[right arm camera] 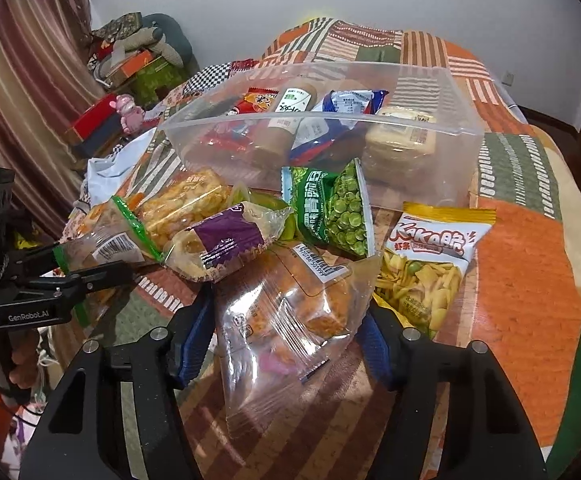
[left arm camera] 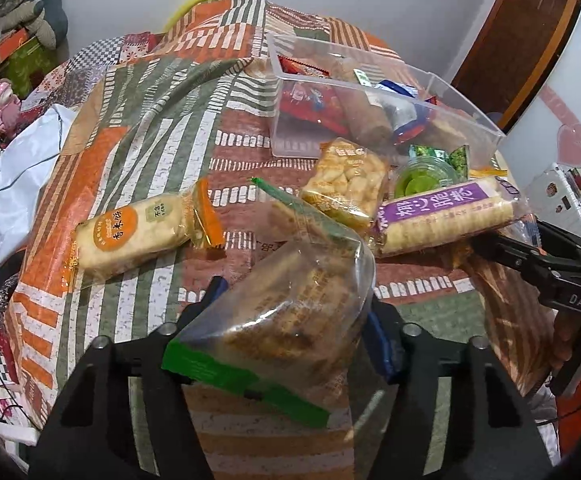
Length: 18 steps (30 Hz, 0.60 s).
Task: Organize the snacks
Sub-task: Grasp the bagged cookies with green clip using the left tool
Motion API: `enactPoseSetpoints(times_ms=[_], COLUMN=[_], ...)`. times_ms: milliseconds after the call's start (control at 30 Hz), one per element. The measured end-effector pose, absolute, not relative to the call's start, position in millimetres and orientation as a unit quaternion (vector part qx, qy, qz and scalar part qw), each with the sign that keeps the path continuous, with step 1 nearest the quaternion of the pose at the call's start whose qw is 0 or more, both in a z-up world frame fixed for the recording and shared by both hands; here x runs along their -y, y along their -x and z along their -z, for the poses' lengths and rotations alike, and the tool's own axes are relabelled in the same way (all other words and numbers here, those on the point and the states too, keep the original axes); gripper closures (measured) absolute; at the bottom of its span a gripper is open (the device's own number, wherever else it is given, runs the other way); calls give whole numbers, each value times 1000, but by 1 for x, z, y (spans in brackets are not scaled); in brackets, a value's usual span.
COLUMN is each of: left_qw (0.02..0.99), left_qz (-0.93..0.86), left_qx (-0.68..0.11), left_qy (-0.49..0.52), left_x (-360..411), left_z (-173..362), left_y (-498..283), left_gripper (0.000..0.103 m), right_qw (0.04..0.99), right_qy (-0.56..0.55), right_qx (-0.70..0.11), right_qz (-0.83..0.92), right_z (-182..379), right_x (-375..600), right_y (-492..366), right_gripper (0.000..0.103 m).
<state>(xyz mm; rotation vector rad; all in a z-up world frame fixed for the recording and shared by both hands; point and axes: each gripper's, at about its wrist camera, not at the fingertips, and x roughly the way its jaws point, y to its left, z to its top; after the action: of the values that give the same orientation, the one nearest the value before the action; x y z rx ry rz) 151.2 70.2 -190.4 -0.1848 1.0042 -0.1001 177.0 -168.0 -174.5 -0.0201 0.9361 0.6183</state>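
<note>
My left gripper [left arm camera: 290,312] is shut on a clear cracker pack with green end seals [left arm camera: 290,300], its blue pads pressing both sides just above the quilt. The same pack [right arm camera: 106,240] shows at the left of the right wrist view, between that gripper's black fingers. My right gripper [right arm camera: 288,320] is shut on a clear crinkly pack of orange snacks [right arm camera: 290,312] with a barcode label. Behind both stands a clear plastic bin [right arm camera: 458,160] holding several packs. Loose packs lie in front of the bin: a purple-label pack [right arm camera: 226,240], green peas [right arm camera: 338,208] and a yellow chips bag [right arm camera: 426,264].
Everything lies on a patchwork quilt [left arm camera: 150,152] over a bed. An orange-label rice cracker pack [left arm camera: 130,236] lies apart at the left. A yellow puff pack [left arm camera: 346,184] and a green cup [left arm camera: 422,180] sit near the bin [left arm camera: 450,108]. Boxes and clutter stand past the bed's left edge.
</note>
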Motion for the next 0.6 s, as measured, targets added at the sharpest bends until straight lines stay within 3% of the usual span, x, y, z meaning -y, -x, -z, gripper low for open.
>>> enactPoseSetpoints(times_ms=[600], left_qw=[898], left_qz=[41], left_qx=[-429], left_qy=[89], left_x=[-72], left_z=[149], left_y=[-129], left_gripper=[54], right_qw=[869], right_qy=[-6], right_qx=[-408], right_qz=[-281], right_z=[145], right_x=[189], right_y=[-164], right_gripper=[50])
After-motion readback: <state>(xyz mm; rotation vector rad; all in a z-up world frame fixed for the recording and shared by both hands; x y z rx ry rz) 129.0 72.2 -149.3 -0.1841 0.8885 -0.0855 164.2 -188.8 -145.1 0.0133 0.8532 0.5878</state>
